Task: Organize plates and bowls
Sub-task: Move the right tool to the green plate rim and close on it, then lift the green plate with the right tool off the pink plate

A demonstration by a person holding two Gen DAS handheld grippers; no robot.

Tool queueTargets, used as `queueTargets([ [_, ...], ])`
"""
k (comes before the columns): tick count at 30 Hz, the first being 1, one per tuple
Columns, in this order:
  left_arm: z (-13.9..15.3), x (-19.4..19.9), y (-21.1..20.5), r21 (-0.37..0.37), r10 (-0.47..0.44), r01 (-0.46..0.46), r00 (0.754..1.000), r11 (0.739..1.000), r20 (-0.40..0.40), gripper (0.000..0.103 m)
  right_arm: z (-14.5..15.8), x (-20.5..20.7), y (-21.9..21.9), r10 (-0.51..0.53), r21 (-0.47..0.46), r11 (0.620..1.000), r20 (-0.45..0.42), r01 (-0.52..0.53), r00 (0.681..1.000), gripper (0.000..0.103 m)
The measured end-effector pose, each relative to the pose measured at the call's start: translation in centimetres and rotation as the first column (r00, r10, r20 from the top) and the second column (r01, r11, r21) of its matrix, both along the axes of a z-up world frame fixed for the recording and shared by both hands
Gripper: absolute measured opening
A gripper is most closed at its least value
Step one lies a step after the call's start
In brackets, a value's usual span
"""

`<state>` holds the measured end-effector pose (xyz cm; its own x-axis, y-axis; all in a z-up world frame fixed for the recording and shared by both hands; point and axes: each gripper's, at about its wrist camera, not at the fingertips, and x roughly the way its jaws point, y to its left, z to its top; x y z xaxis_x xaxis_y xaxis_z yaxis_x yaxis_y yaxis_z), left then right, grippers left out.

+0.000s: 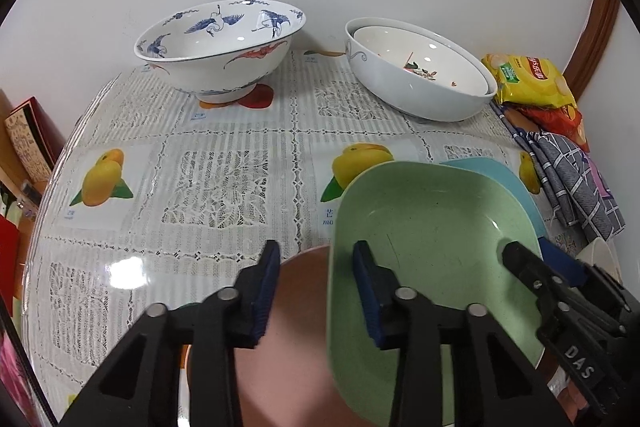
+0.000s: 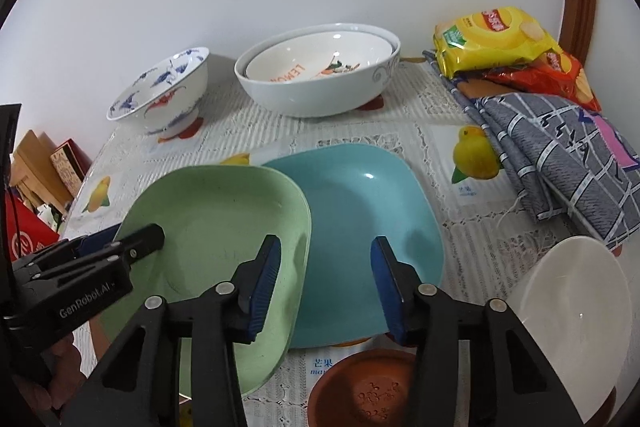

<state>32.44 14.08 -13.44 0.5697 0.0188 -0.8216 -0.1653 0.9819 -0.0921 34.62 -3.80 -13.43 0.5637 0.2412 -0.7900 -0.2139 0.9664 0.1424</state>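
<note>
A green plate [image 1: 432, 251] [image 2: 216, 247] is tilted, its right edge resting on a blue plate [image 2: 368, 227] [image 1: 500, 175]. My left gripper [image 1: 316, 287] is open, straddling the green plate's left rim, above a pink plate [image 1: 296, 339]; it also shows in the right wrist view [image 2: 132, 243]. My right gripper [image 2: 324, 283] is open over the seam of the green and blue plates; its finger [image 1: 524, 267] shows in the left wrist view. A crane-patterned bowl [image 1: 220, 47] [image 2: 164, 95] and two nested white bowls [image 1: 420, 75] [image 2: 320, 79] stand at the back.
A brown dish [image 2: 368, 387] and a white plate [image 2: 572, 323] lie at the front right. A folded grey cloth [image 2: 560, 163] [image 1: 572, 183] and snack bags [image 2: 496, 43] [image 1: 528, 79] lie at the right. The lace tablecloth [image 1: 208, 179] covers the table; a wall stands behind.
</note>
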Motion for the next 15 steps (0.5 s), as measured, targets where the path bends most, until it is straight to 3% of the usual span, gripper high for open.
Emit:
queueTargets([
  [2,0.1,-0.1,-0.1,-0.025,-0.014,0.014,1.000,1.000,0.001,0.014,-0.3,0.0,0.1,0.011,0.013,1.000,-0.011,-0.011,1.000,0.028],
  [4,0.3,-0.4,-0.6,-0.021,-0.028,0.028,1.000,0.999,-0.002,0.010,-0.4,0.0,0.2,0.028,0.048,0.998,-0.017,-0.027,0.999,0.010],
  [5,0.5,-0.6,-0.9,-0.006,-0.026,0.026,1.000,1.000,-0.001,0.009,-0.4,-0.1,0.3,0.037,0.062,0.997,-0.017,-0.035,0.999,0.006],
  [9,1.0,-1.6,-0.8,-0.014,-0.023,0.023,1.000,1.000,-0.005,0.008,0.0,-0.8,0.7,0.036,0.036,0.999,-0.005,-0.035,0.999,0.005],
  [15,3.7,-4.6,-0.7,-0.026,-0.009,0.009,1.000,1.000,0.030,0.008,2.4,-3.4,0.1,0.037,0.071,0.997,0.016,-0.038,0.999,0.004],
])
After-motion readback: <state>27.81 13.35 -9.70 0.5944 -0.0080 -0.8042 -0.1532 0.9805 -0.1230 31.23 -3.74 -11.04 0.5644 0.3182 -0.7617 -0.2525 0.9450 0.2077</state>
